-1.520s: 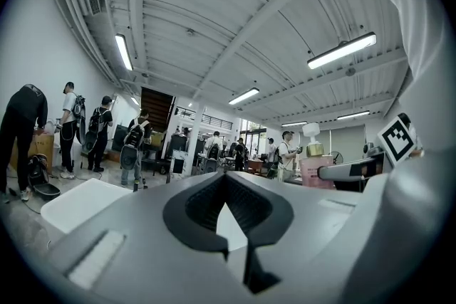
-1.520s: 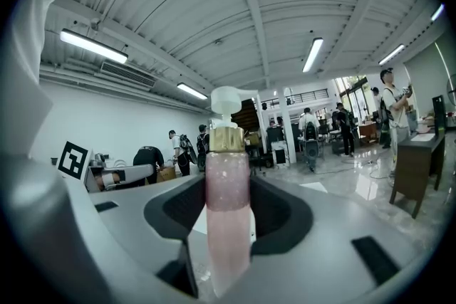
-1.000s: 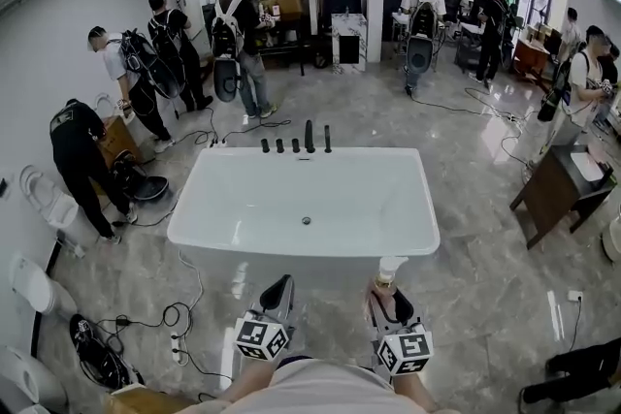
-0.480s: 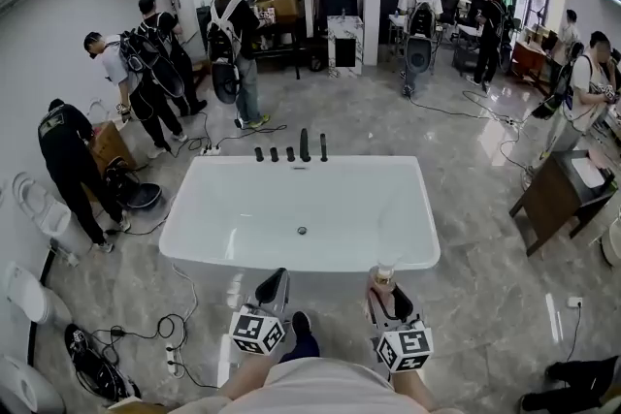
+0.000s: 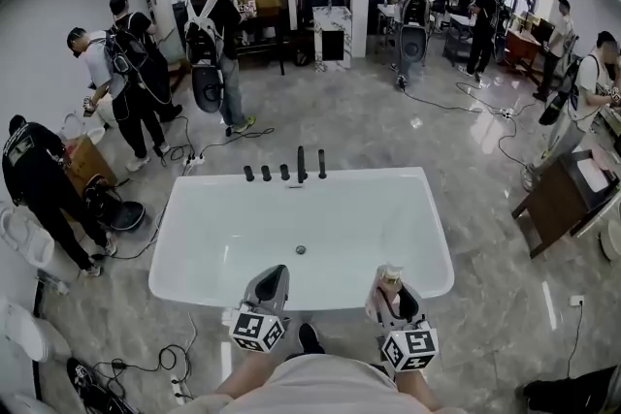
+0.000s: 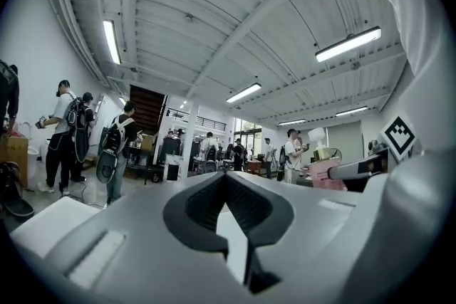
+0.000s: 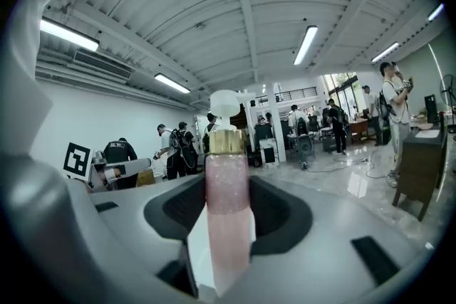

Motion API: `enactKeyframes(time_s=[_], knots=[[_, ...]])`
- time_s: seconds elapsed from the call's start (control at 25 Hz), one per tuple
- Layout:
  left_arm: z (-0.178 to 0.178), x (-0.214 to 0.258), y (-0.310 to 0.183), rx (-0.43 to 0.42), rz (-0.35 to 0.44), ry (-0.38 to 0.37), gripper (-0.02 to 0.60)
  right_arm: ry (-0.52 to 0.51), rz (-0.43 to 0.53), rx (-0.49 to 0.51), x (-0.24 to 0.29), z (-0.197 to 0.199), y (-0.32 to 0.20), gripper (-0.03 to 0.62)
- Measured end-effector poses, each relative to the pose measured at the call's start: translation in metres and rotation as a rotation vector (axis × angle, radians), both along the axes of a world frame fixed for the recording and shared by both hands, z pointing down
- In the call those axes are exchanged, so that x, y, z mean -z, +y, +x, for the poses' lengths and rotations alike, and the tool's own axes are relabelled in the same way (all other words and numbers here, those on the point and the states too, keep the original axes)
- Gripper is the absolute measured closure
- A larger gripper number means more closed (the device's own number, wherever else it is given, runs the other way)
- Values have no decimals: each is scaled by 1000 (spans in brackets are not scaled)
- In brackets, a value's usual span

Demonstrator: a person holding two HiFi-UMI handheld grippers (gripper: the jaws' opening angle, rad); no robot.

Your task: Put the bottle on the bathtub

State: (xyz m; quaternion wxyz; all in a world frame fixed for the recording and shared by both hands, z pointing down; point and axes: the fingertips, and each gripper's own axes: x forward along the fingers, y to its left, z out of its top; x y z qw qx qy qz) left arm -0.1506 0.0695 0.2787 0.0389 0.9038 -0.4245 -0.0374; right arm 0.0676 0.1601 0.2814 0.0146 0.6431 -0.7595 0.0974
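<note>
My right hand-held gripper [image 7: 228,221] is clamped on the lower body of the pale pink, glittery, slender bottle with a gold collar and white pump top [image 7: 228,174]. The bottle stands upright between the jaws, its long axis vertical, with the pump above the jaw tips. From the head view, this hand-held gripper [image 5: 393,302] carries the bottle [image 5: 390,278] over the near edge of the white rectangular bathtub [image 5: 349,218]. The rim lies just under and ahead of the jaw tips, and the basin opens beyond it.

My left hand-held gripper [image 5: 272,288] hangs beside it to the left, also at the near rim. Its jaws [image 6: 226,185] are closed together with nothing between them, so the right hand is the one that matters here.

Far ahead, on the opposite rim, stands a row of black tap fittings [image 5: 286,170]. I judge the coming move is a short drop, base first, onto the near rim, which looks narrow.
</note>
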Motion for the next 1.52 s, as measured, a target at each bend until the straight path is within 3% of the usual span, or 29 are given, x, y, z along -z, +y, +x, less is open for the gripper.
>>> enactKeyframes(time_s=[0.28, 0.52, 0.8, 1.52], knots=[[-11, 11, -131, -21, 12, -19, 575, -4, 30, -27, 13, -11, -129, 402], [-11, 10, -183, 4, 16, -25, 575, 4, 19, -17, 12, -7, -181, 402], [-8, 10, -215, 46, 8, -44, 575, 10, -6, 15, 8, -1, -215, 402], [49, -36, -272, 58, -60, -95, 575, 29, -63, 29, -27, 59, -283, 404]])
